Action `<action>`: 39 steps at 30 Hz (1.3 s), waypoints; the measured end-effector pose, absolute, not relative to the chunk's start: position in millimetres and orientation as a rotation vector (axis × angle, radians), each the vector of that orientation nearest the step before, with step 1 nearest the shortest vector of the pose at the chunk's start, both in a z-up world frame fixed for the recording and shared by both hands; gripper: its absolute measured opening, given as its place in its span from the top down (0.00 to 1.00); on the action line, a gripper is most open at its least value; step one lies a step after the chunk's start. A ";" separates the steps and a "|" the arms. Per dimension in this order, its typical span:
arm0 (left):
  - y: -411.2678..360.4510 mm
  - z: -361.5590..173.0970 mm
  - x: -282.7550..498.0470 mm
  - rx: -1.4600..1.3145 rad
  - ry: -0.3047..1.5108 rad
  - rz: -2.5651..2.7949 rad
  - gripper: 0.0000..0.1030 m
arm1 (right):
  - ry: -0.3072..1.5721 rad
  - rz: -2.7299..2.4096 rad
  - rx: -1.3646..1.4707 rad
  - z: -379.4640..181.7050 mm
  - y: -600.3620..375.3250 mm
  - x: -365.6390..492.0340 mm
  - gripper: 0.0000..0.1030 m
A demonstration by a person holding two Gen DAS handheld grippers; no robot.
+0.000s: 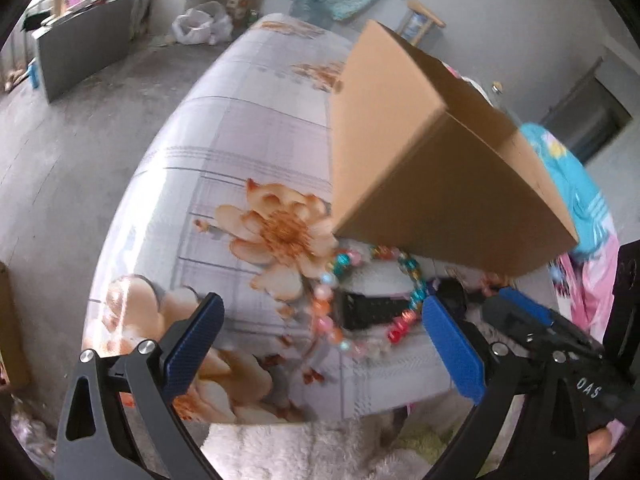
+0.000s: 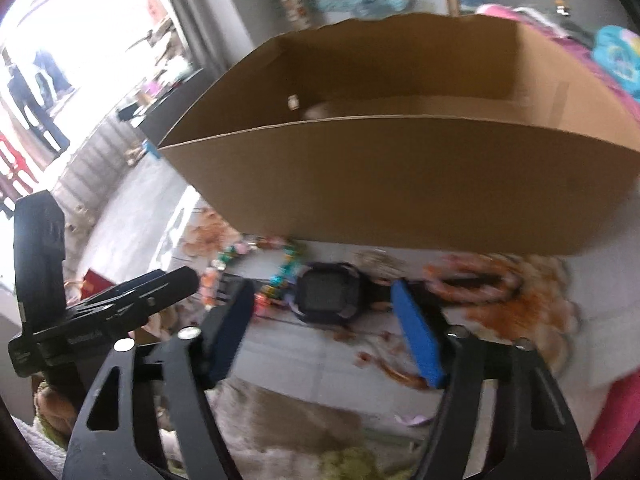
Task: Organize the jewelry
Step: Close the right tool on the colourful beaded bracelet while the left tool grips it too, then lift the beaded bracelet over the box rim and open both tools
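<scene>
A: Nearest you in the left wrist view, your left tongs (image 1: 320,316) stand wide apart with nothing between the pads, over the flowered bed sheet (image 1: 224,152). Just past the tips lies the bead necklace (image 1: 332,280), a loose loop of coloured beads, with a dark thing inside it that blurs there.

B: The right wrist view makes that out: a black watch (image 2: 326,294) flat on the sheet, beside the beads (image 2: 286,264). Your right tongs (image 2: 324,300) are partly open, the watch between the tips; whether the pads touch it I cannot tell.

A: Behind the jewelry stands the cardboard box (image 1: 420,152). From the left you see only its outer walls.

B: From the right you look over the rim into the box (image 2: 400,184); its inside is brown and shadowed. Your left tongs (image 2: 160,284) show at that picture's left edge.

A: Farthest in the left view, the grey floor (image 1: 100,120) and a white bag (image 1: 202,24).
</scene>
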State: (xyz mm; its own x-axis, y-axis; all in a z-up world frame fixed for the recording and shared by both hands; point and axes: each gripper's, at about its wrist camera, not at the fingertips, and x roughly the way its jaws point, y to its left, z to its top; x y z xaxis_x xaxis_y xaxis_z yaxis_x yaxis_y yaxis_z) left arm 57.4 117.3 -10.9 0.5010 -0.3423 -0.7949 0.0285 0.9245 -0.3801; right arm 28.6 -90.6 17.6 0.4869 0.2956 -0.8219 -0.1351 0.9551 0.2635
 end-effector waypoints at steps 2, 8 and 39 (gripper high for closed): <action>118.4 -11.9 60.1 -0.311 1.015 -0.202 0.06 | 1.049 0.304 0.163 15.1 -78.6 40.1 0.53; 100.8 -8.1 66.0 -0.114 0.986 -0.208 0.27 | 1.112 0.335 0.120 4.0 -60.4 60.7 0.77; 86.3 20.3 55.9 -0.008 0.930 -0.348 0.91 | 1.066 0.413 0.035 30.3 -49.3 45.8 0.93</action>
State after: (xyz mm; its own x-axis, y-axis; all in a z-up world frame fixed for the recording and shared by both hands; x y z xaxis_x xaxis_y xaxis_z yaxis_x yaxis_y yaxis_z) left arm 55.9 86.3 20.3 0.5462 -0.2971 -0.7832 0.2906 0.9441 -0.1555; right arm 45.8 -49.3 30.3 0.4152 0.3454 -0.8417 -0.3116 0.9232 0.2251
